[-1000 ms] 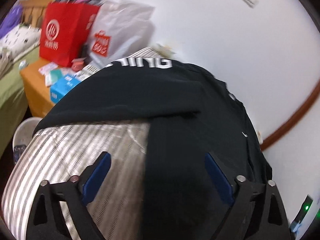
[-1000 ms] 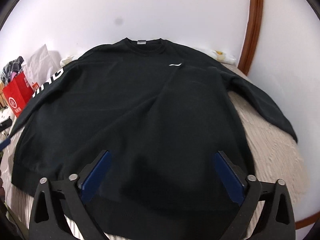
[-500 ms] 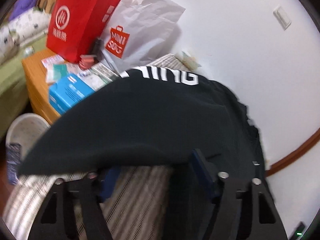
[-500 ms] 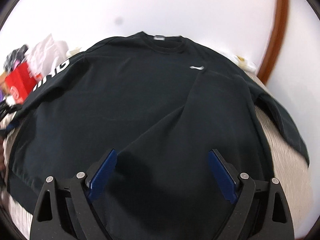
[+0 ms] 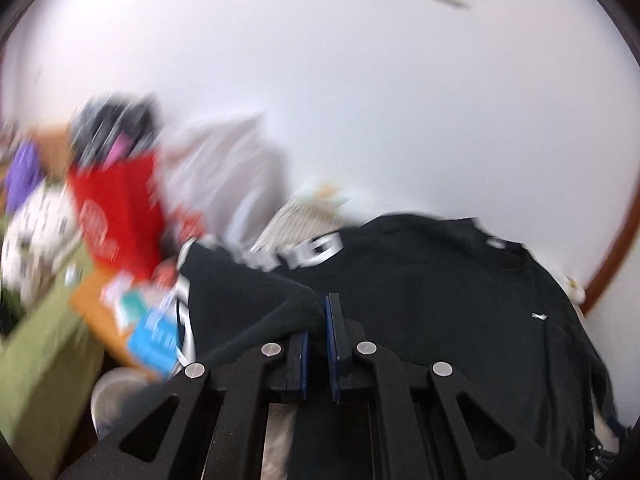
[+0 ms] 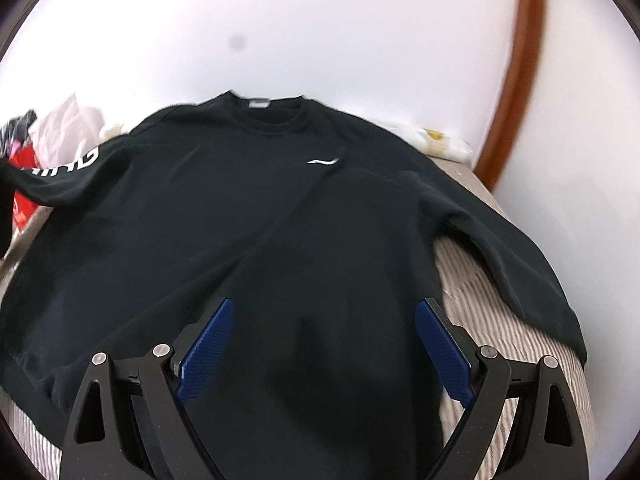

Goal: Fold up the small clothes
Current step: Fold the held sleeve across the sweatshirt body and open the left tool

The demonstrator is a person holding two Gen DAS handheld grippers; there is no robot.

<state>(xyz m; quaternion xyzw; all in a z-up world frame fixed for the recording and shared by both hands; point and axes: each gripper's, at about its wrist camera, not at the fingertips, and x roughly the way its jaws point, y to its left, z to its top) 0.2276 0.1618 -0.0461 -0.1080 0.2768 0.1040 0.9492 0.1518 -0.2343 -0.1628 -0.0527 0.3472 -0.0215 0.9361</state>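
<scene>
My left wrist view is badly smeared: the red bag (image 5: 120,216), the pale plastic bag (image 5: 224,168) behind it and the clutter on the orange side table (image 5: 92,300) are streaks, and I cannot read any print there. The lettering on the sweatshirt sleeve (image 5: 256,284) is blurred too. The lower rim of both views cuts off the gripper bodies, and I see nothing of the hands holding them.

The left gripper (image 5: 318,312) points downward at a slant over the near edge of the black sweatshirt (image 6: 280,208). Its jaws have just been closing and now stand almost together, with a fold of the sleeve fabric pinched between the blue pads and raised into a ridge above the rest of the garment.

The right gripper (image 6: 324,320) also tilts downward, hovering over the lower middle of the sweatshirt's body. Its jaws stand wide apart with nothing between them but the cloth lying beneath; I cannot tell whether the fingertips (image 6: 212,332) touch it.

The sweatshirt lies spread face up on the striped bed cover (image 6: 500,320), collar toward the white wall (image 6: 320,20), the small white logo (image 6: 322,161) on its chest, and the far sleeve trailing off toward the right edge of the bed.
</scene>
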